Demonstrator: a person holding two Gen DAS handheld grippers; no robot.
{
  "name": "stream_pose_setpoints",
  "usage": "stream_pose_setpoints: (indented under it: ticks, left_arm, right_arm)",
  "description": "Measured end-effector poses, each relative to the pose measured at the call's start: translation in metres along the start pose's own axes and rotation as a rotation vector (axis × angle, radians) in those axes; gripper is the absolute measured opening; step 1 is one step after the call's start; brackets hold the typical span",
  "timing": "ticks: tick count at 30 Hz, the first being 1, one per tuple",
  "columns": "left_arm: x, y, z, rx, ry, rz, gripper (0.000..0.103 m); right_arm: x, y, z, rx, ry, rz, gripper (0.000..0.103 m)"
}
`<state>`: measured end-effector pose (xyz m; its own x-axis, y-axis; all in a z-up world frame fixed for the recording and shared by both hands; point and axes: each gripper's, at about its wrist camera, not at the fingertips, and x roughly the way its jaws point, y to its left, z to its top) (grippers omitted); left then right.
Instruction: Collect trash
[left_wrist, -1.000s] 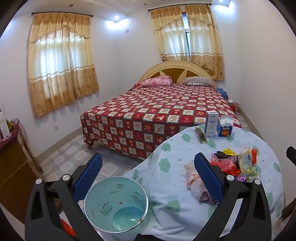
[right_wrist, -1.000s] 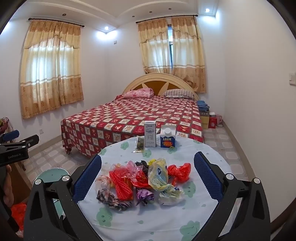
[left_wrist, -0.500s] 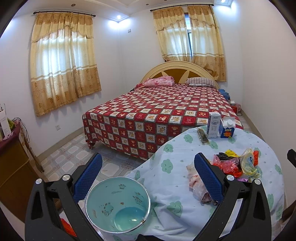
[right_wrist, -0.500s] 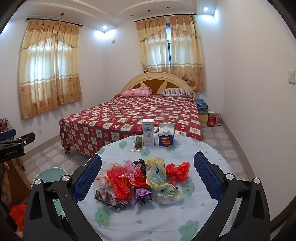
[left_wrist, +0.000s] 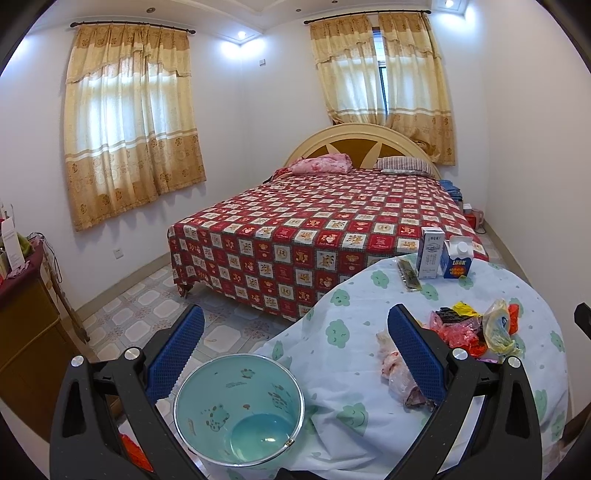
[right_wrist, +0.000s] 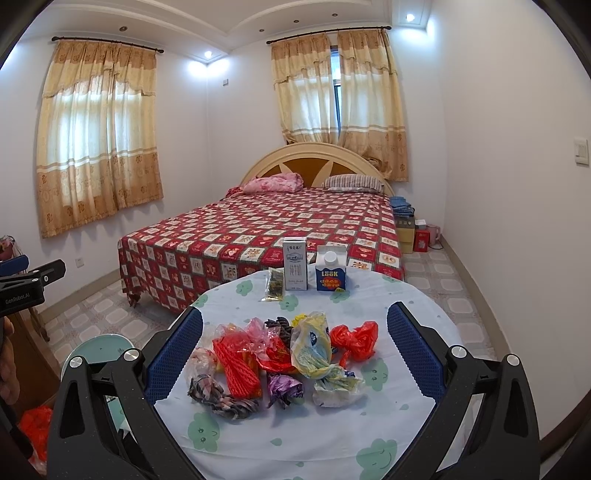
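Nothing looks collected yet: the teal bin beside the desk appears empty, and the crumpled plastic bags lie heaped on the desk. Both left tongs and right tongs are released, grasping nothing.

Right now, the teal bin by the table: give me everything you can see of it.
The bin is a round pail, pale teal inside and out as far as shows, with a thin shiny metal rim and small cartoon prints on its inner wall. It stands upright on the floor, mouth open, nothing visible inside. It sits beside the table, where the hanging tablecloth drapes against its right side. The left gripper hangs open above it, not touching. In the right wrist view only its rim shows, behind that gripper's finger.
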<state>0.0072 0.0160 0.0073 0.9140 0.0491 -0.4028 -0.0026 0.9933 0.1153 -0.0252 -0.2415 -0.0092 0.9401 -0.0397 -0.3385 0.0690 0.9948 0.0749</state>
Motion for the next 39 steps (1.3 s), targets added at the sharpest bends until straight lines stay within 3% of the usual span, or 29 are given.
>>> stream_pose_setpoints:
  ticks: [39]
  left_arm:
    - [-0.0002,0.0031,-0.0003,0.002,0.0,-0.001,0.097]
  right_arm:
    - [0.0012,-0.0009,-0.0007,0.002,0.001,-0.002,0.098]
